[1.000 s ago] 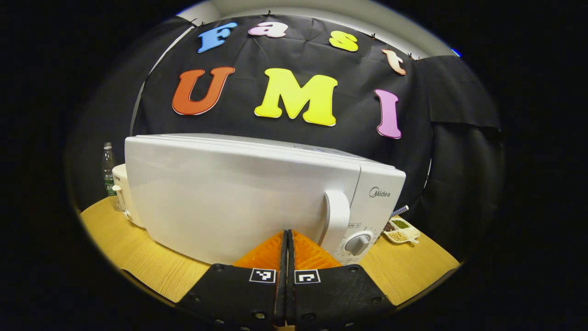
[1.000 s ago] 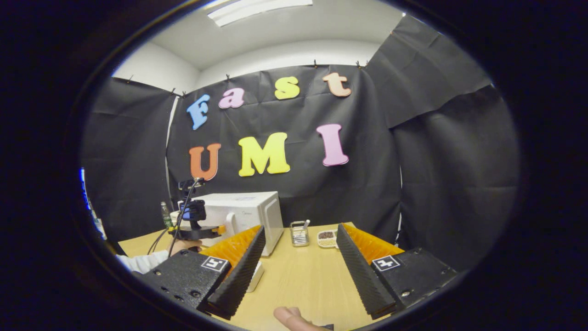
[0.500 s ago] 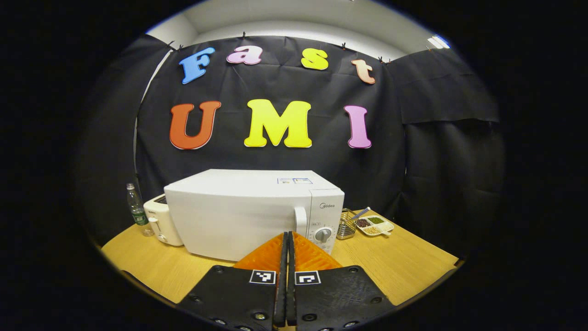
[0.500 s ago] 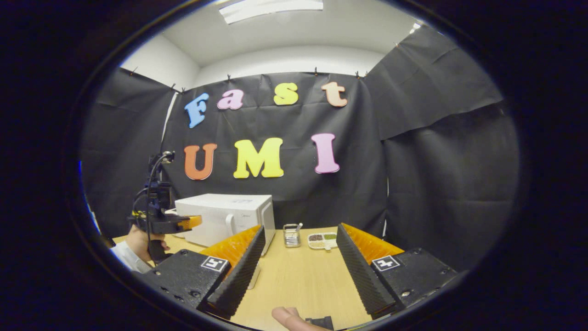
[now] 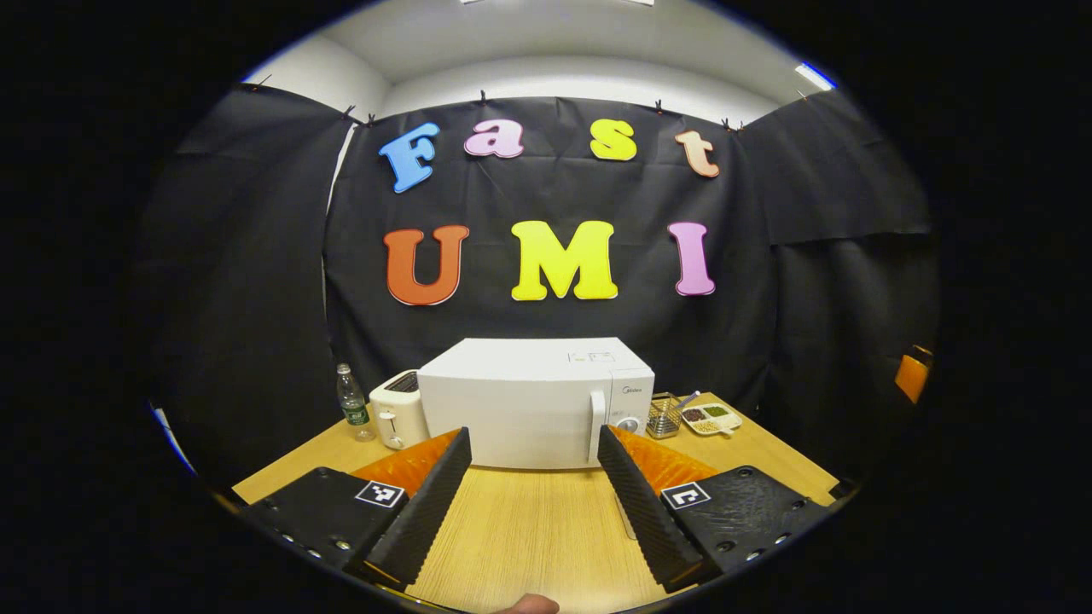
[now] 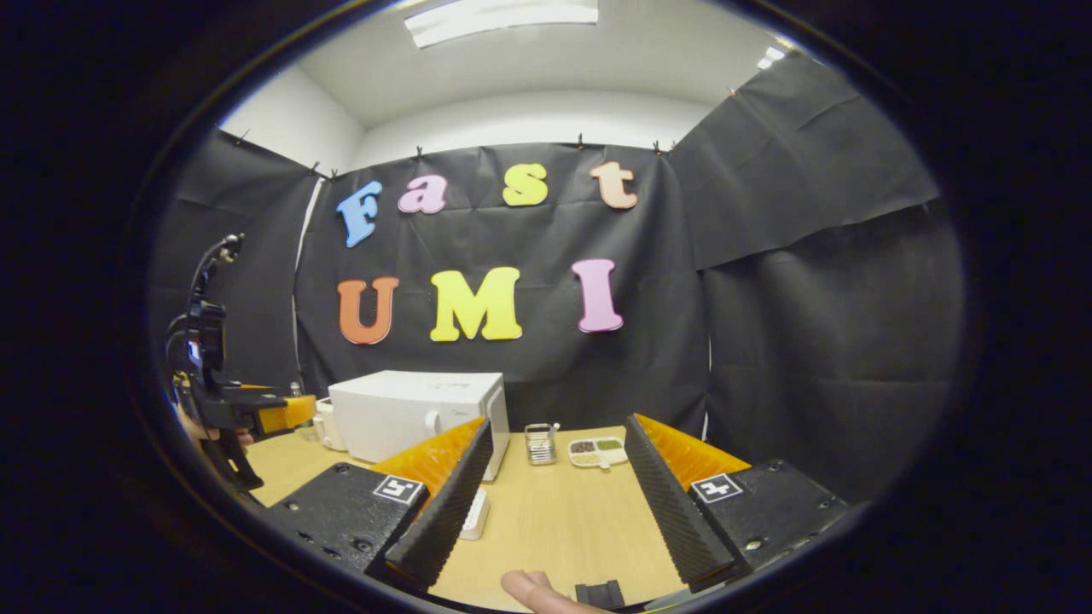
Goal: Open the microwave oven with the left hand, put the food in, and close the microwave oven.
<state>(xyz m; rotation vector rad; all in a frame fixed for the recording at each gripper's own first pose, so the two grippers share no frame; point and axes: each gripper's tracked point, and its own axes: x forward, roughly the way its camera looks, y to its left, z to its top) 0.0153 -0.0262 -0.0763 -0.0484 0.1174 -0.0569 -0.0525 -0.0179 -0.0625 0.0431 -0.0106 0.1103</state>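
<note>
At the far side of the wooden table (image 5: pixel 529 529), close to the black cloth wall, sits the microwave oven (image 5: pixel 529 409). It is a white box with its door shut flat. A white handle (image 5: pixel 597 416) stands up and down near the right edge of the door, and a round knob (image 5: pixel 630 423) is just right of it. In the right gripper view the microwave oven (image 6: pixel 409 414) is far off on the left.

Just left of it stands a white toaster (image 5: pixel 394 416), and farther left a clear bottle (image 5: pixel 350 409). To its right are a small wire basket (image 5: pixel 662 414) and a white dish of beans (image 5: pixel 710 418).

The left gripper (image 5: pixel 531 490) has its fingers spread wide with nothing between them. The right gripper (image 6: pixel 554 486) is wide open too, and holds nothing. A fingertip (image 6: pixel 533 588) shows at the near edge.

Half a second ago the left gripper's fingers were pressed together; now they are apart. The microwave oven also looks smaller and farther away than it did then. The right gripper was open before and is open now.
</note>
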